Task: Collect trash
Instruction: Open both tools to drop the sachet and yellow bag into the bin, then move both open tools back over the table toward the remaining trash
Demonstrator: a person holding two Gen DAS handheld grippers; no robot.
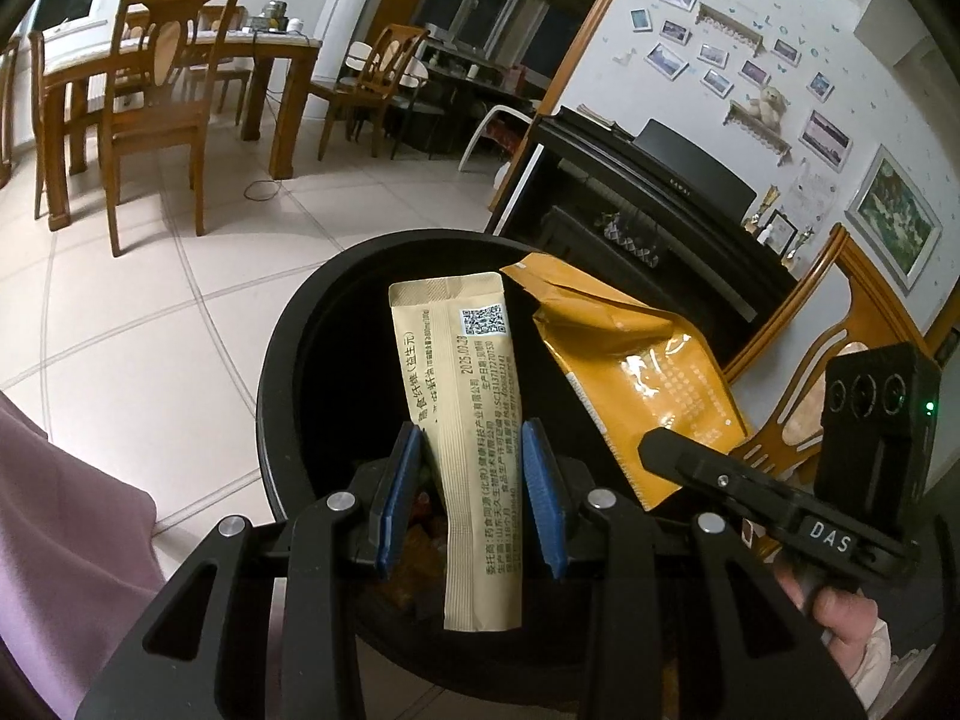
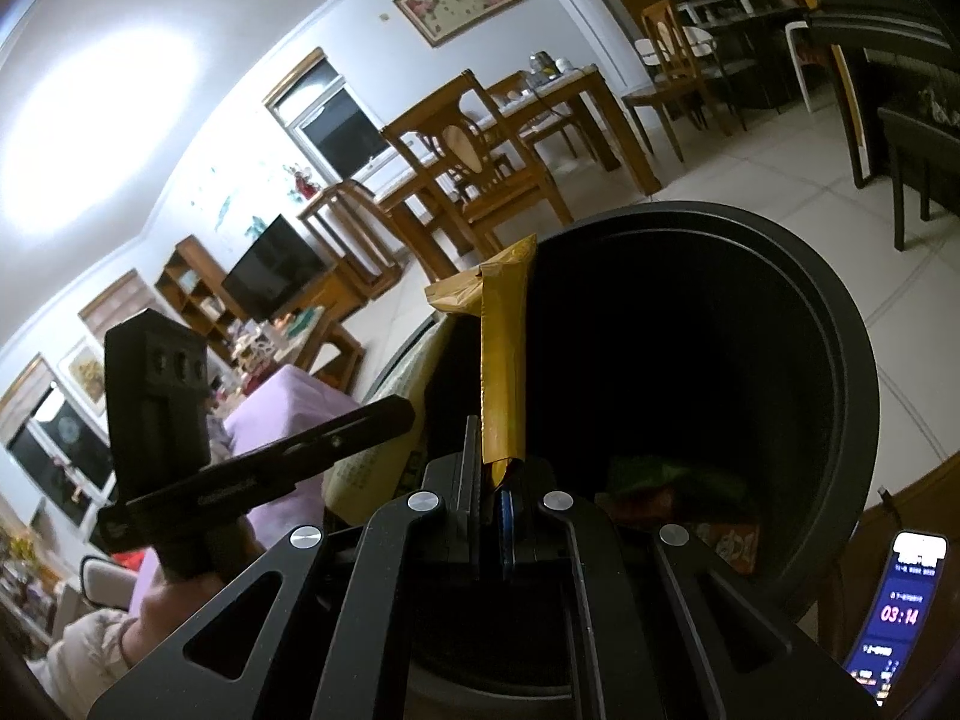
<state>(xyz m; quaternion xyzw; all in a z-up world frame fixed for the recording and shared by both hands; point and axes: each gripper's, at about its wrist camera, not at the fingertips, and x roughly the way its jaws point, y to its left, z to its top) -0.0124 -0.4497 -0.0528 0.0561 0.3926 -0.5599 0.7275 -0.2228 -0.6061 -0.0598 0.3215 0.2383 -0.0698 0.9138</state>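
A black round trash bin (image 1: 282,360) stands open below both grippers. My left gripper (image 1: 474,480) is shut on a beige printed packet (image 1: 462,372), which stands upright between the blue pads (image 1: 543,498) over the bin's mouth. To its right an orange packet (image 1: 636,372) hangs over the bin. In the right wrist view the right gripper (image 2: 495,468) is shut on the lower end of that orange packet (image 2: 503,360), seen edge-on above the bin (image 2: 840,312). Green and red wrappers (image 2: 678,480) lie at the bin's bottom.
A wooden dining table and chairs (image 1: 156,96) stand across the tiled floor. A black piano (image 1: 672,192) is against the right wall, with a wooden chair (image 1: 798,390) just behind the bin. Purple cloth (image 1: 60,510) is at the left. A phone showing a timer (image 2: 900,600) sits at the right.
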